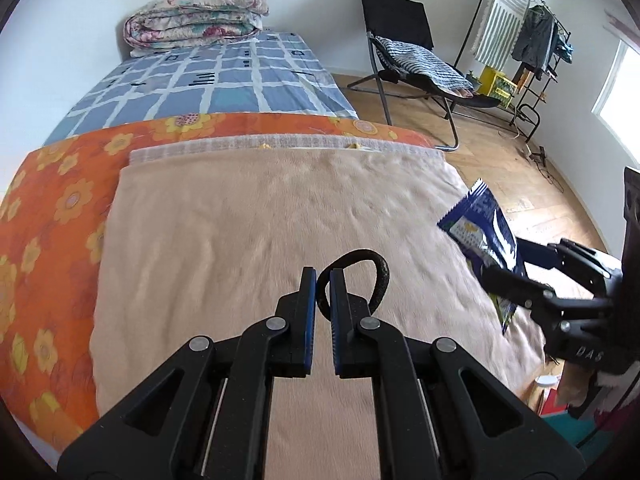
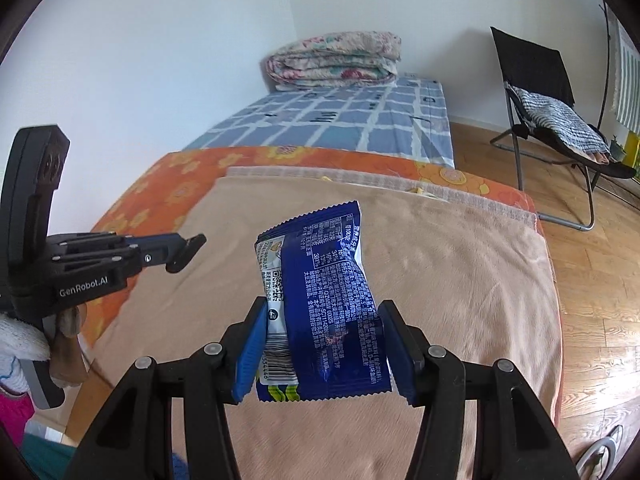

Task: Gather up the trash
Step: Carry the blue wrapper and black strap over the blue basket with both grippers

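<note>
A dark rubbery loop (image 1: 360,276) is clamped in the left gripper (image 1: 323,280), a crinkled blue foil snack wrapper (image 2: 320,300) in the right gripper's (image 2: 324,340) jaws, above a beige fleece blanket (image 1: 260,220).

2 grippers (image 1: 322,280) (image 1: 502,270), 1 wrapper (image 2: 324,312), 1 dark loop (image 1: 360,276), 1 chair (image 1: 404,44).

Crumpled blue snack wrapper (image 2: 324,304) upright; dark looped band (image 1: 360,280), both above blanket.

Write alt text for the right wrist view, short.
The right gripper holds a blue snack wrapper upright between its blue pads, above a beige blanket spread on a bed. The left gripper reaches in from the left edge; a folded quilt and a black folding chair sit farther back.
</note>
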### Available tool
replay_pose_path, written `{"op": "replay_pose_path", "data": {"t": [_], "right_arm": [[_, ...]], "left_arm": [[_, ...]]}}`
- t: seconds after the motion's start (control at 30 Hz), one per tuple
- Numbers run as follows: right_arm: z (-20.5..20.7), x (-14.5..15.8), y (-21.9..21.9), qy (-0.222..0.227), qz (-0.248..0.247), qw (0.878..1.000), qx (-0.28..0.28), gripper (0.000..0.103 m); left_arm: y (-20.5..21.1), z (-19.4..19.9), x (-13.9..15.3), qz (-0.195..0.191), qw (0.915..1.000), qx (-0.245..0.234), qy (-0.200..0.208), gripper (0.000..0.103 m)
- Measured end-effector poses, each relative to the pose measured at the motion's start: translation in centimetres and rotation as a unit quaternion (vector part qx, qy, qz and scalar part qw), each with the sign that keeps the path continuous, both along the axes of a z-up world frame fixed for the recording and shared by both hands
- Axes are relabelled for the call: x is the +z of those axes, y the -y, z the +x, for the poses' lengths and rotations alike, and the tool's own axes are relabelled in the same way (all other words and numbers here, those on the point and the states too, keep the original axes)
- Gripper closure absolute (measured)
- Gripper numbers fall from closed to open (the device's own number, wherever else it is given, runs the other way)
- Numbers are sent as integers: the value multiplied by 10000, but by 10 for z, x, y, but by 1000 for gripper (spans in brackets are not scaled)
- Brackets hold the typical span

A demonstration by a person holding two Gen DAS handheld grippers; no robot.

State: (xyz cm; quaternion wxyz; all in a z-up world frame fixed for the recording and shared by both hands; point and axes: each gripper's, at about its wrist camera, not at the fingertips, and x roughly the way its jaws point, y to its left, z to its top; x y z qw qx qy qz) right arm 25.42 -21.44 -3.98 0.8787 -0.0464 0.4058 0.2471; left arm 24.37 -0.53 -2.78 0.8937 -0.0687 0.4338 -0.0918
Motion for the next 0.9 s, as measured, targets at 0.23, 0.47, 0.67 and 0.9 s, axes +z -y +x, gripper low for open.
{"op": "replay_pose_path", "data": {"t": [0.23,0.47,0.67,0.9], "right_arm": [[-54,13,13,124,141,9997,128,46],[-103,12,29,86,306,9991,274,46],[-141,-1,34,-14,341,9983,470,46],[-176,-22,37,-144,277,9971,698,46]], "left_arm": [[1,-71,16,-46,9999,-40,161,98],[1,-135,17,-145,9996,-56,236,98],[0,-175,8,-204,9996,-3,200,98],[-2,-213,-21,-225,9997,80,-20,98]]}}
